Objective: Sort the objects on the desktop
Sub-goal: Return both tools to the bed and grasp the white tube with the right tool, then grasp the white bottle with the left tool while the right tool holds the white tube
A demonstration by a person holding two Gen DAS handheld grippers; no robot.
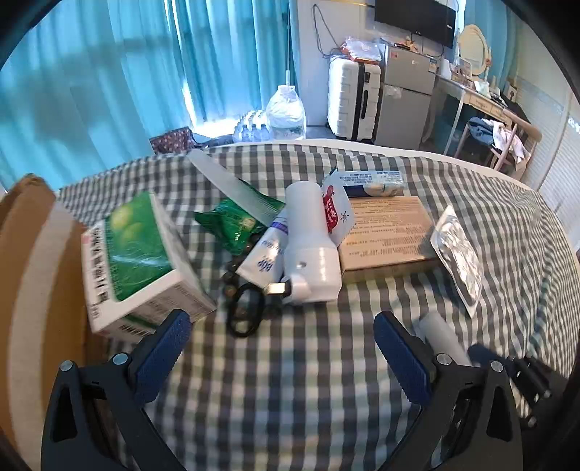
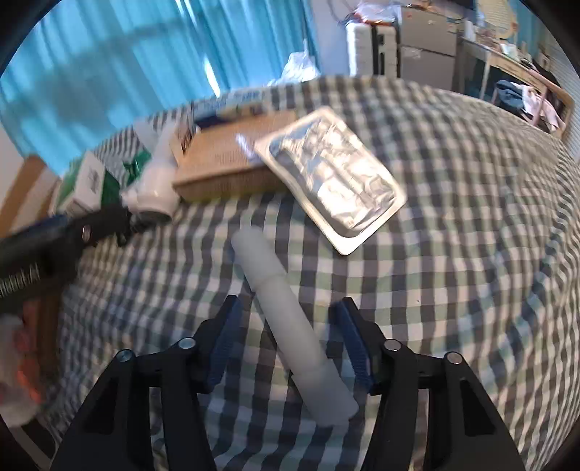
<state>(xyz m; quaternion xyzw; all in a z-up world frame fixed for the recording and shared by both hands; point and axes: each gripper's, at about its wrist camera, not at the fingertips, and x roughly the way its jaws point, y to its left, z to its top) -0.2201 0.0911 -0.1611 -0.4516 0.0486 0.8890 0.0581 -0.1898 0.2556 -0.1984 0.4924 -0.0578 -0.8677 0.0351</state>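
White tube (image 2: 290, 326) lies lower centre of the right wrist view on checked cloth (image 2: 453, 290), between the right gripper (image 2: 286, 340) pads, untouched. Looks light, rigid, slick; grip mid-body. Left gripper (image 1: 279, 351) open, empty.

Beyond my surface hang blue curtains (image 1: 127, 72), closed across the window. A white suitcase (image 1: 353, 99) stands upright just beside a small grey fridge (image 1: 407, 98), with a dark screen (image 1: 415, 18) on the wall above. A large water jug (image 1: 286, 112) sits on the floor near small bottles (image 1: 253, 132). At the right, clothes drape a wooden chair (image 1: 507, 139).
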